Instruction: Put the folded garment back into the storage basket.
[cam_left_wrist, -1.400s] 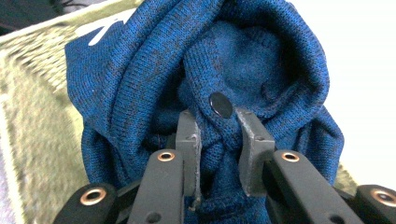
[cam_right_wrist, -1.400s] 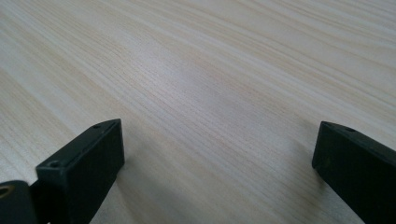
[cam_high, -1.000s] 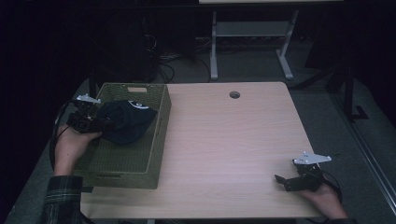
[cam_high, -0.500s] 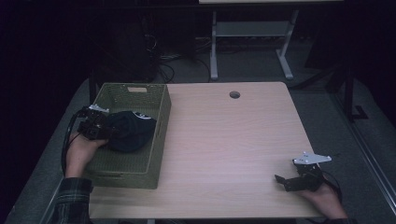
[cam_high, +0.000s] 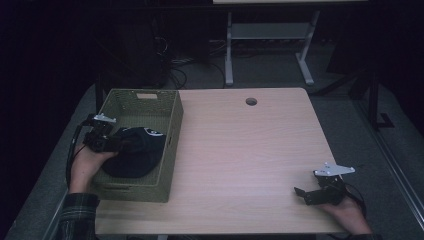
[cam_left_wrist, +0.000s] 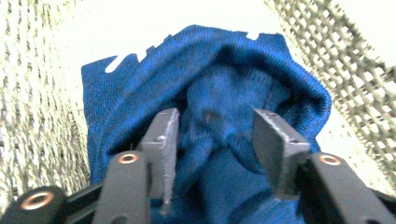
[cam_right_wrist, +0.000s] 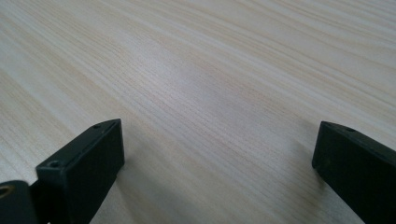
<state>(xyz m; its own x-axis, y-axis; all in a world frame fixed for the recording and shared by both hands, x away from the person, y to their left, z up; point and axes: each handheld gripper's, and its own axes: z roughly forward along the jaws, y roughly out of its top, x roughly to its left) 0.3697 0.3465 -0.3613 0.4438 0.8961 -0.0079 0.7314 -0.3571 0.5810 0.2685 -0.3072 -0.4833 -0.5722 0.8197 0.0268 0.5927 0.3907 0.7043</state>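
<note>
At the left of the high view, the left gripper (cam_high: 111, 143) reaches into the green woven basket (cam_high: 171, 145), where a dark blue cloth (cam_high: 136, 156) with a white mark on it lies bunched on the basket floor. The left gripper view looks along the jaws at the same blue cloth (cam_left_wrist: 210, 126): the jaws have just been opening, and a fold of fabric sits in the gap between them, but the pads stand apart from it on both sides rather than pinching it. The cloth is let go, then, though the left gripper (cam_left_wrist: 215, 135) is not yet clear of it. The basket's mesh walls (cam_left_wrist: 42, 93) rise on either side of that view.

At the lower right of the high view, the right gripper (cam_high: 302, 193) rests on the pale wooden table (cam_high: 250, 150), held in the person's hand, well apart from the basket. Its own view shows both jaws spread wide over bare wood grain (cam_right_wrist: 210, 93), holding nothing.

Judged from how things lie, the placing of the cloth in the basket looks done. What seems left is to draw the left gripper up and out without snagging the fold between its jaws.
</note>
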